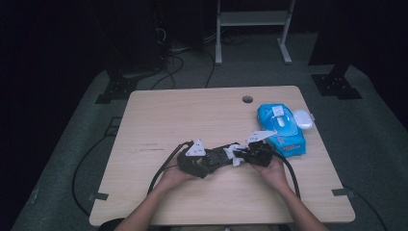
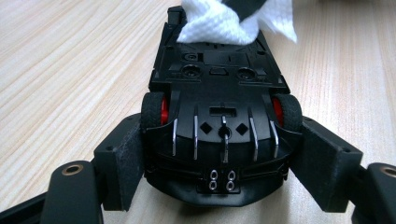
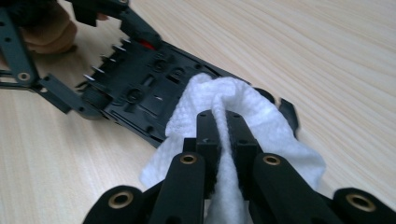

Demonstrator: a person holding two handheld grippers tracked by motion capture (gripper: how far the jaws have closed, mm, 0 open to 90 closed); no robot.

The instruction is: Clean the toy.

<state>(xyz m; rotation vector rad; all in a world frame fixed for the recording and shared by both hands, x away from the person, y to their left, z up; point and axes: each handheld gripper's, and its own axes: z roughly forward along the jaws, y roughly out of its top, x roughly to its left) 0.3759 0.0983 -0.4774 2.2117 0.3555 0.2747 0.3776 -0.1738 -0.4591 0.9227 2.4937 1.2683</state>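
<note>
- Nearest the left gripper view's camera, the toy car (image 2: 217, 140) is seen upside down, its rear end clamped between the two padded jaws of the left gripper (image 2: 219, 158), which press on its sides by the rear wheels.
- On the high view the car (image 1: 217, 158) lies near the front middle of the table (image 1: 159, 115), held between the left gripper (image 1: 195, 156) and the right gripper (image 1: 248, 153).
- A white wipe (image 3: 229, 126) is pinched in the right gripper (image 3: 223, 135), whose jaws are closed tight on a fold of it; the wipe is laid against the front part of the car's underside (image 3: 140, 88).
- The step in hand is judged to be wiping the underside clean.
- It is best done with the left grip kept firm and steady, so that the car cannot twist, and with the wipe drawn in short strokes along the body.
- Care is called for near the thin metal fins (image 2: 224, 135) at the rear, where the cloth could snag.
- The chassis is hard black plastic with moulded ribs, screw recesses and sharp edges; the wheels have black tyres on red hubs.
- The wipe is soft, with a fine woven pattern, and crumples freely.
- The tabletop is smooth pale wood grain.
- A blue pack of wipes (image 1: 281, 130) lies at the table's right side, apart from the work.
</note>
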